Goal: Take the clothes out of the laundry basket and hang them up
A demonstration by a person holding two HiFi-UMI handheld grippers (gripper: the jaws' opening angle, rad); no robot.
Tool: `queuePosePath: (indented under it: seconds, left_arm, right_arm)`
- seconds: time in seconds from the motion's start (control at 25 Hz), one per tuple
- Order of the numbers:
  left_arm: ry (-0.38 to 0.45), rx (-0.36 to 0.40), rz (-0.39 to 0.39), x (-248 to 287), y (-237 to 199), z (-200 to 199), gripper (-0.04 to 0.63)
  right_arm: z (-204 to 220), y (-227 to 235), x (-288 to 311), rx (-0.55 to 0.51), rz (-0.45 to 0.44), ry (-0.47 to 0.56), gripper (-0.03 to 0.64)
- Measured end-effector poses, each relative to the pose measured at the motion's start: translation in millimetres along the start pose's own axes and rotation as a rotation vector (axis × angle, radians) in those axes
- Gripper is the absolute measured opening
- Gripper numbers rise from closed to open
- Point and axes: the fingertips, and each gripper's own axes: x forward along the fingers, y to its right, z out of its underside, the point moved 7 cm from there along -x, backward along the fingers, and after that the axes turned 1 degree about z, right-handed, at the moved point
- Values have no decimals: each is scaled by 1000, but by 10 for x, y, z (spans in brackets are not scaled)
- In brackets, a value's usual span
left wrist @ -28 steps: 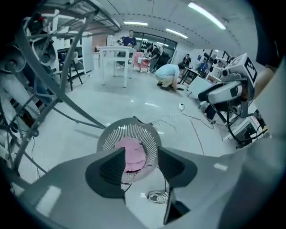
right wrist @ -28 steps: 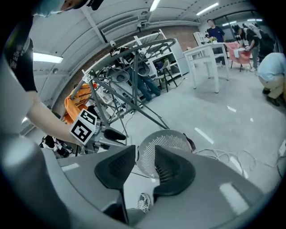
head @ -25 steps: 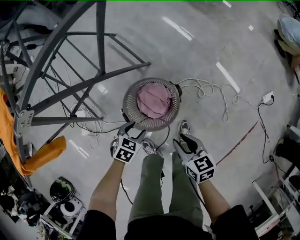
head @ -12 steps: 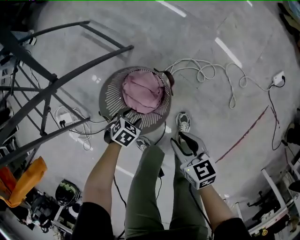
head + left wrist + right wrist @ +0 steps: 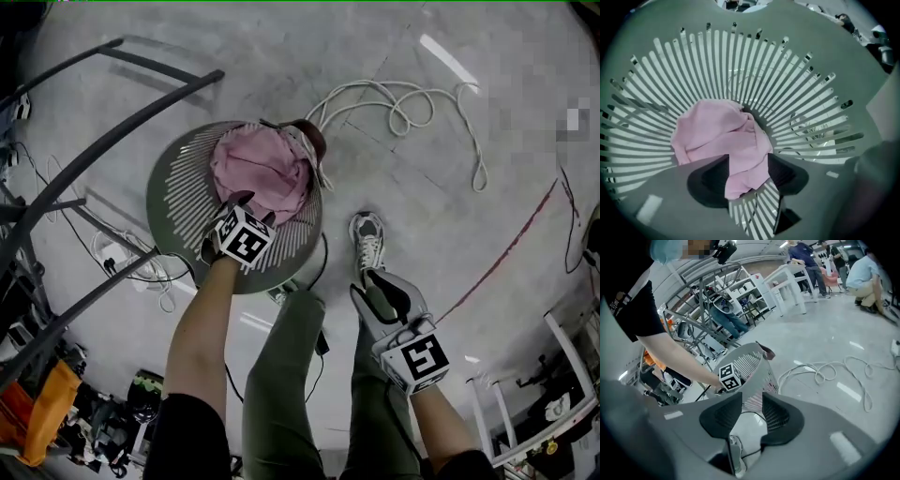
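Change: my left gripper (image 5: 253,208) has dropped from over the near rim of the basket (image 5: 178,202) down into its mouth, and its jaws have just been opening.
Left gripper: open and pointing steeply down. The pink cloth (image 5: 722,136) lies between the jaws, but the pads are not pressing on it yet.
Right gripper: (image 5: 386,292) has come lower too, outside the basket on its near right. Its jaws are part open and hold nothing.
Meaning: I judge this to be the reach for the first pick. Closing and lifting come next, and nothing has been taken out yet.
Pink cloth: bunched in the bottom of the basket, with one fold running toward my jaws.
Count, baskets: one.
Count, clothes in basket: one that I can see. Whether anything lies under it I cannot tell.
Count, racks: one rack (image 5: 122,112), just left of the basket.
Count, other clothes: one orange cloth (image 5: 42,412), by the rack and well apart from the basket.
Count, grippers: two.
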Motion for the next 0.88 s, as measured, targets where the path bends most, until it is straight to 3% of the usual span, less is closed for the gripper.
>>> queuePosePath:
  seconds: [0.32,0.48,0.52,0.6,0.72,0.88]
  left_arm:
    - [-52,45,4,541,-2,-7,238]
    - [-116,-25,-18,742,-27,64,233]
    - [-132,-54,-21,765,-33,93,213]
    - [-136,-112,-26,735,-60,115,14]
    - [-61,-193,-21,501,-97,47,11]
    - [109,-249,-32,-143,-72,-22,9]
  right_arm:
    - [55,85,246,49,0,29,126]
    - [20,67,339,55,-11,44,126]
    - [14,58,338,54,-12,41,126]
    - [1,40,309,51,-12,31,126]
    - [-17,38,243,51,-3,16,126]
    - [-109,-32,147,25,-10,22,126]
